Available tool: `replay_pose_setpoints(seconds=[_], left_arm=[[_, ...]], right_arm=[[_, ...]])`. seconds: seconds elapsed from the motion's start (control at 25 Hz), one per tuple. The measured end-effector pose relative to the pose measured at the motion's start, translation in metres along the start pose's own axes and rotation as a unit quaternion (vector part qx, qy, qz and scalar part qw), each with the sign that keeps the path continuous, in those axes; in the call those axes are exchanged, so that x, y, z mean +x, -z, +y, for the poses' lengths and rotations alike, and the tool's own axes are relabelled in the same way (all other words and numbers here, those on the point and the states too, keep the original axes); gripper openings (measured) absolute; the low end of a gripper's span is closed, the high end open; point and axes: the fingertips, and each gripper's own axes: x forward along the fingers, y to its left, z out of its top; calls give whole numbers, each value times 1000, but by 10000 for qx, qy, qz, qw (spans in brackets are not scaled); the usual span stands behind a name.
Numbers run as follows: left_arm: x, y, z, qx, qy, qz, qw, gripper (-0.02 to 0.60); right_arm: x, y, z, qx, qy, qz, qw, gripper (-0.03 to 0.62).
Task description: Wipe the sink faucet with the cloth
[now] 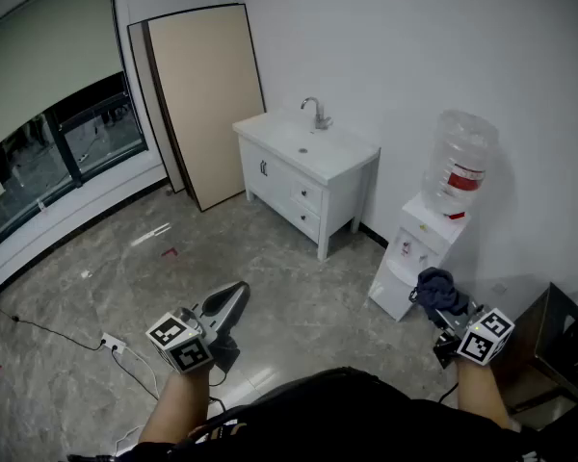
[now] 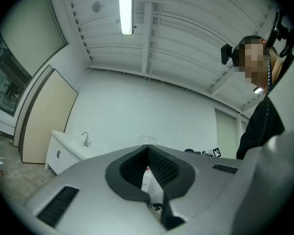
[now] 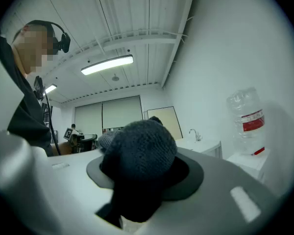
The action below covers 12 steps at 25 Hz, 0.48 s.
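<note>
Dark knitted wad: the cloth [image 1: 437, 288] is being grasped by the right hand-held gripper [image 1: 450, 314]. Its jaws are being spread wide by the bundle, which is bulging above them and hanging below them in the right gripper view.
Left side: the left hand-held gripper [image 2: 148, 150] is being held clenched, with nothing between its jaws, low at the person's left.
Faucet place: the faucet [image 1: 317, 114] is being seen at the back edge of the sink worktop [image 1: 270, 128], close to the wall and well apart from both hand-held grippers.
Step in hand: the approach across the floor is being judged as the present step; no wiping is being done yet.
Doing it well: a firm hold on the wad is being called for on the way over. At the faucet, the bulging front of the cloth, not the bare jaws, is being wanted against the metal. Strokes are best being run along the stem, then around it and over the spout.
Faucet axis: its long axis is being read as upright, the stem rising from the worktop and the spout hooking over toward the basin; finer detail is too small to tell.
Cloth axis: no clear long axis is being shown by the bunched cloth.
Hazard: the water dispenser [image 1: 433, 229], near the sink cabinet, is being judged a thing to steer clear of.
</note>
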Motion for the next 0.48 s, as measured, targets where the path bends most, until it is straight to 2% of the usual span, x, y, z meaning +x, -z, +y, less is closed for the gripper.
replay_pose_setpoints(seconds=[0.16,0.32,0.48], left_arm=[[-1,-8,-5,-270,-25,-71,9996,0],[-13,1,13,-33,21,13,10000,0],[-20,-11,19,-215,-1,-67,9997,0]], right_arm=[[9,5,7,5,-43,60,10000,179],[20,8,15,-14,-77,60,10000,179],[35,12,25,12,-101,82,9999,179]])
